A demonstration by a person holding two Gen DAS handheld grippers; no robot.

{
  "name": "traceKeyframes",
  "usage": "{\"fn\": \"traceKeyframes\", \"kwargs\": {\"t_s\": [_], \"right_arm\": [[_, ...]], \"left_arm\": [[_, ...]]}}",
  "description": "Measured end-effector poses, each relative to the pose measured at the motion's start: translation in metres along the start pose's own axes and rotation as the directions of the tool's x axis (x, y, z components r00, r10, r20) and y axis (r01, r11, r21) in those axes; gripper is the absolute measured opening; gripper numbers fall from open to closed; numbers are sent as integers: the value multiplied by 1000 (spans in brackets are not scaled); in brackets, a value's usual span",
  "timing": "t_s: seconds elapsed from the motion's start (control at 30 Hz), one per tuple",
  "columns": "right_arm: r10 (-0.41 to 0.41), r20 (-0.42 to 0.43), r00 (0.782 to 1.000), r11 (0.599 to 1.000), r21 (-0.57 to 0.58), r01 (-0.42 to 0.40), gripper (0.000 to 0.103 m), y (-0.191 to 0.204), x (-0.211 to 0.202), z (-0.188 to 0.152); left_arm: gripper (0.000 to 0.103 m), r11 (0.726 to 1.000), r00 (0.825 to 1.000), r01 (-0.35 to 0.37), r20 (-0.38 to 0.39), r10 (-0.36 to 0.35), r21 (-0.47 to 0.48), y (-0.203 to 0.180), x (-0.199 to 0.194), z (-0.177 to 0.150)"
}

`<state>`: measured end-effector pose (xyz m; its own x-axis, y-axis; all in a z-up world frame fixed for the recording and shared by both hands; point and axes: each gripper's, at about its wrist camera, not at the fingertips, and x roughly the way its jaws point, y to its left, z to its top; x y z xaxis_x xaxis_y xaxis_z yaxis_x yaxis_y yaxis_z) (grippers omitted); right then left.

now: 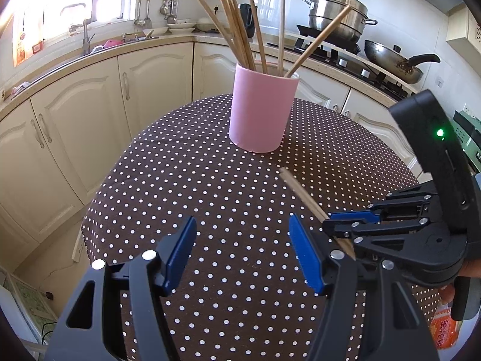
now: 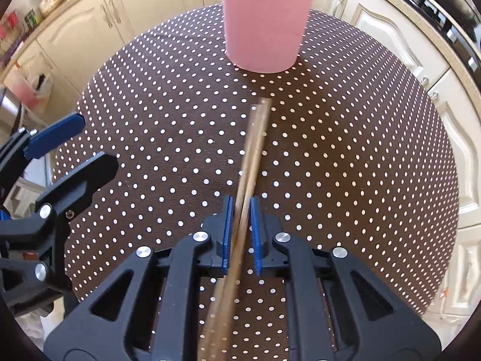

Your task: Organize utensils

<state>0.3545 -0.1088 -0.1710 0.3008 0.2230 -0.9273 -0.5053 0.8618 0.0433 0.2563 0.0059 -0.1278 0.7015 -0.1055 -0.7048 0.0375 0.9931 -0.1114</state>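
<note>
Wooden chopsticks, a pair (image 2: 254, 150), lie on the brown white-dotted tablecloth (image 2: 345, 150) just in front of the tall pink cylindrical holder (image 2: 267, 21), which already has a bundle of wooden chopsticks (image 1: 240, 30) standing in it. Blue-padded and black, the right gripper (image 2: 240, 228) is clenched around the lying pair near one end. Beside it, the left gripper (image 1: 240, 252) hangs spread apart over the cloth with nothing between its pads.

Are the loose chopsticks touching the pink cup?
Apart. The right wrist view shows dotted cloth between the chopsticks' far tips and the pink cup's base.
</note>
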Motion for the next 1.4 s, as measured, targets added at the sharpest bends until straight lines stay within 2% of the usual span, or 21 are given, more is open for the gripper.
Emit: {"fn": "traceKeyframes", "kwargs": {"t_s": [0.23,0.6,0.7,0.87,0.97,1.1,1.13,1.17,1.2,1.4], "right_arm": [[136,59,989,987,80,-140,10,-30,-11,-20],[187,96,978,971,130,-199,10,-79,-26,-54],[230,108,967,958,152,-245,11,-85,-28,-59],[211,64,975,968,125,-217,11,-76,-26,-62],[218,57,974,964,141,-224,11,-79,-26,-61],[222,63,973,962,149,-229,13,-81,-30,-52],[217,68,974,963,147,-225,17,-83,-32,-51],[209,72,975,965,144,-217,26,-82,-34,-50],[198,74,977,969,138,-206,28,-84,-36,-51],[170,72,983,976,126,-178,28,-98,-43,-60]], "left_arm": [[63,999,999,35,-27,-35,-27,-9,5,4],[63,995,989,95,-114,-98,-36,-42,27,7],[63,994,983,101,-149,-105,-38,-51,38,8],[63,996,981,54,-184,-68,-78,-49,50,9],[63,992,975,54,-209,-78,-115,-45,57,8],[63,991,972,51,-221,-77,-120,-48,63,7],[63,991,972,51,-222,-77,-120,-51,63,7],[63,991,972,58,-220,-84,-123,-53,64,7],[63,990,972,62,-219,-89,-125,-56,67,10],[63,995,972,33,-230,-54,-93,-76,76,12]]}}
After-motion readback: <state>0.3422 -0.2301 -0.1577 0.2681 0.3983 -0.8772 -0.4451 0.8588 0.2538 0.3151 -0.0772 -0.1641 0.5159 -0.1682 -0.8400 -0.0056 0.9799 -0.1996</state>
